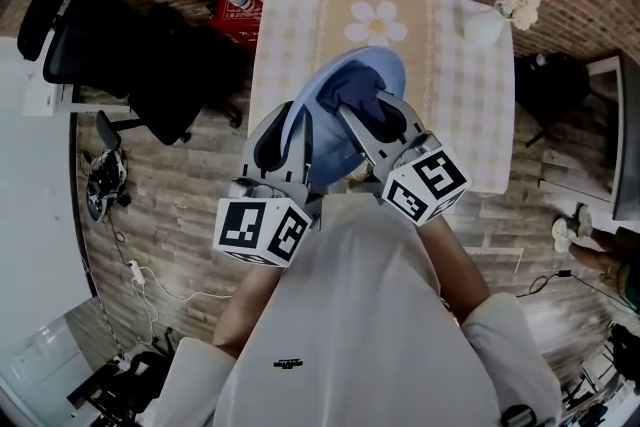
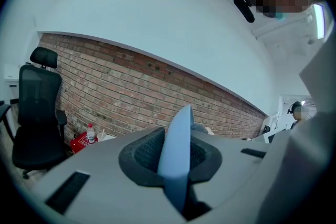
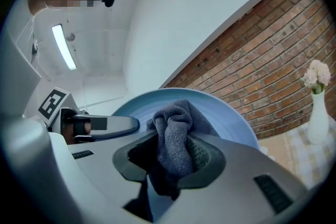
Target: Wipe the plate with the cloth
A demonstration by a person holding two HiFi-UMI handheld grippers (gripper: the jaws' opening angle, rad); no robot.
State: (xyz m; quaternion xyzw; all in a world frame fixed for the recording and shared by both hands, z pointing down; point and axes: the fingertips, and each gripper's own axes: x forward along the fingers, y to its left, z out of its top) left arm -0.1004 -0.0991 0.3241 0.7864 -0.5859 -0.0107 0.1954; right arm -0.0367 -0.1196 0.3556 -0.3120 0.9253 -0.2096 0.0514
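Rim grip may slip
Left tool (image 1: 293, 141) pinches the pale blue round plate (image 1: 378, 65) by its rim; right tool (image 1: 372, 115), clamping the grey cloth (image 1: 352, 87), could lever it loose.

Tabletop (image 1: 290, 35) is mostly wide open. The only thing standing on it is the white vase (image 1: 484, 25) at the far right corner, so that corner's tight. The left side is more crowded: a red crate (image 1: 232, 15) sits on the floor just beside the far left corner, with a black office chair (image 1: 130, 55) near it. Over the near half, the plate (image 1: 390, 67) stands on edge, clamped in the left gripper (image 1: 292, 140). The right gripper (image 1: 375, 120) pinches the cloth (image 1: 352, 91) against it, so there's no straight way through between them.
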